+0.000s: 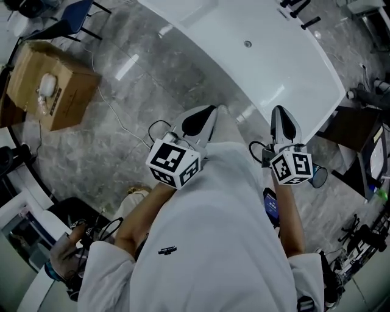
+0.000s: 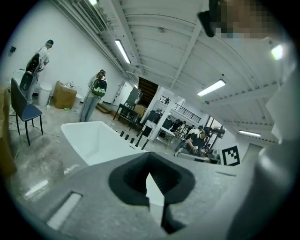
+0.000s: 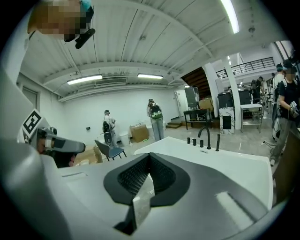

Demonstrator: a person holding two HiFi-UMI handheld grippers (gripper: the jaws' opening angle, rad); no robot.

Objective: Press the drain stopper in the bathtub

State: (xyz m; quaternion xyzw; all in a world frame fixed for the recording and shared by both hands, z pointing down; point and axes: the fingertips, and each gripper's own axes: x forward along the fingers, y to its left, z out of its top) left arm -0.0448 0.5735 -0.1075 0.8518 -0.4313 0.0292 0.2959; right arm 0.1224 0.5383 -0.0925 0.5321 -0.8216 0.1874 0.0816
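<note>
The white bathtub (image 1: 268, 55) lies ahead of me in the head view, and its small round drain stopper (image 1: 247, 44) shows on the tub's floor. My left gripper (image 1: 209, 111) and right gripper (image 1: 280, 111) are held close to my chest, well short of the stopper, above the tub's near rim. Both are shut with nothing between the jaws. In the left gripper view the left gripper (image 2: 152, 185) points over the bathtub (image 2: 93, 140). The right gripper (image 3: 144, 190) looks across the bathtub's rim (image 3: 211, 161). The stopper is not seen in either gripper view.
Black faucet fittings (image 1: 298, 9) stand on the tub's far edge, also seen as the faucet (image 3: 206, 137). A cardboard box (image 1: 52, 85) sits on the marble floor at left, with a cable (image 1: 116, 116) trailing near it. A chair (image 2: 23, 110) and standing people (image 2: 96, 93) are beyond the tub.
</note>
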